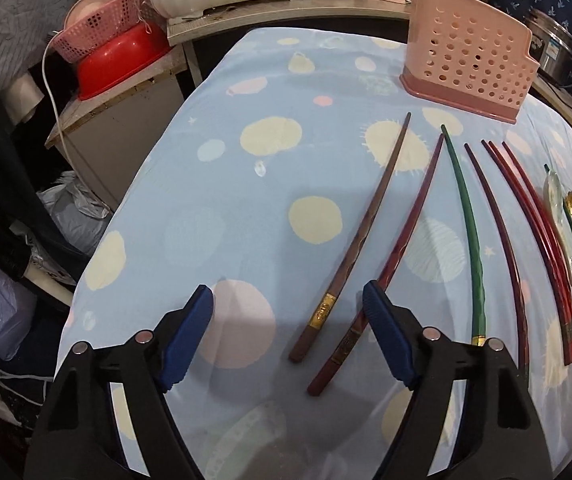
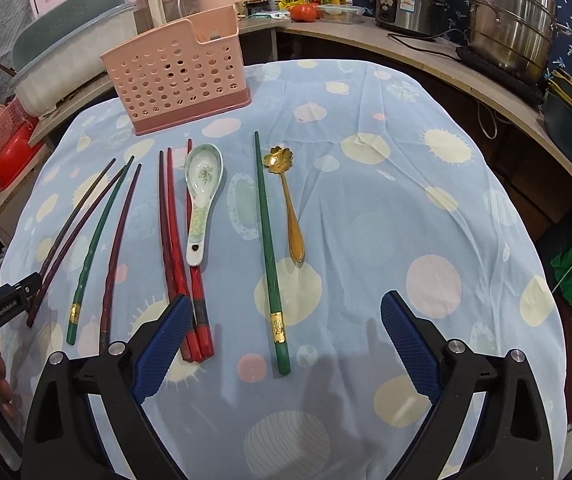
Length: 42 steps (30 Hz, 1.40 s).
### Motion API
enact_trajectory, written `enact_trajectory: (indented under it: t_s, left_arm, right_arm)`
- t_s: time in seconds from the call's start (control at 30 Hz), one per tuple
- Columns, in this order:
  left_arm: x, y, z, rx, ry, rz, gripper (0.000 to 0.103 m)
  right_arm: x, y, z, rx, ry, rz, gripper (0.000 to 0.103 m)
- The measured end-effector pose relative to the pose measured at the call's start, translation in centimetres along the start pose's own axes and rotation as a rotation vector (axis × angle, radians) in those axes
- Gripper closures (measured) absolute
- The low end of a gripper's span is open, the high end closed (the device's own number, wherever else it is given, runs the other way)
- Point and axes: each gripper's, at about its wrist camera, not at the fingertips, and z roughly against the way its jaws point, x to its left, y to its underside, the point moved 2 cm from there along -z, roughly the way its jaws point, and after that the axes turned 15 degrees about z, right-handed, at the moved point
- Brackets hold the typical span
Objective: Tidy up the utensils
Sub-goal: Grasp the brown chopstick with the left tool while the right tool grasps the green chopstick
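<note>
Overhead, both grippers released above dotted blue tablecloth (image 2: 366,208); cluttered kitchen counter (image 2: 406,46) behind.

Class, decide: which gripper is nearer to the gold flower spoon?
Right. The right gripper hovers just below the gold flower spoon; the left gripper sits past the chopsticks, far to its left.

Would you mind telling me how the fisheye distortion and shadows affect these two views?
Left wrist view: the chopsticks bow into arcs toward the right edge; the corners are black. Right wrist view: the counter edge curves, and soft shadows of the fingers fall on the tablecloth.
</note>
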Motion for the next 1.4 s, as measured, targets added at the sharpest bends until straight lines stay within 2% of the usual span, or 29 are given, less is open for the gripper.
enact_trajectory:
  t_s: [0.13,0.2,0.33,0.43,0.53,0.6,0.67,0.9,1.27,1.4]
  left_arm:
    - [0.0,-0.2,-0.2,0.0,0.012,-0.006,0.032]
    - [0.1,-0.2,-0.7,0.026,0.027,0.002,0.045]
    - [0.2,0.1,-0.8,0.03,0.037,-0.002,0.047]
    - [-0.1,0.4,-0.7,0.025,0.043,-0.017,0.053]
    - [-0.5,0.5,-0.5,0.024,0.058,-0.025,0.068]
    - [-0.8,0.7,-0.3,0.031,0.075,-0.033,0.082]
    - [-0.9,0.9,-0.1,0.039,0.087,-0.034,0.087]
    - [-0.9,1.4,0.6,0.065,0.123,-0.006,0.095]
    - [-1.6,1.5,0.6,0.072,0.125,-0.014,0.096]
    - [-1.8,1.4,0.4,0.074,0.127,-0.018,0.096]
  right_arm:
    - [0.0,-0.2,-0.3,0.0,-0.002,0.003,0.013]
    - [0.1,-0.3,-0.5,0.002,-0.004,0.004,0.015]
    - [-0.2,-0.4,-0.9,0.007,-0.005,-0.005,0.016]
    - [-0.3,-0.4,-1.1,0.012,-0.007,-0.009,0.02]
    - [-0.3,-0.1,-1.2,0.019,-0.015,-0.009,0.022]
    - [-0.2,0.1,-1.2,0.022,-0.02,-0.008,0.025]
    - [-0.2,0.3,-1.2,0.025,-0.027,-0.009,0.027]
    - [0.0,0.7,-1.6,0.034,-0.047,-0.005,0.043]
    - [0.0,0.9,-3.0,0.055,-0.093,-0.006,0.063]
    - [0.2,0.6,-3.4,0.047,-0.086,0.007,0.07]
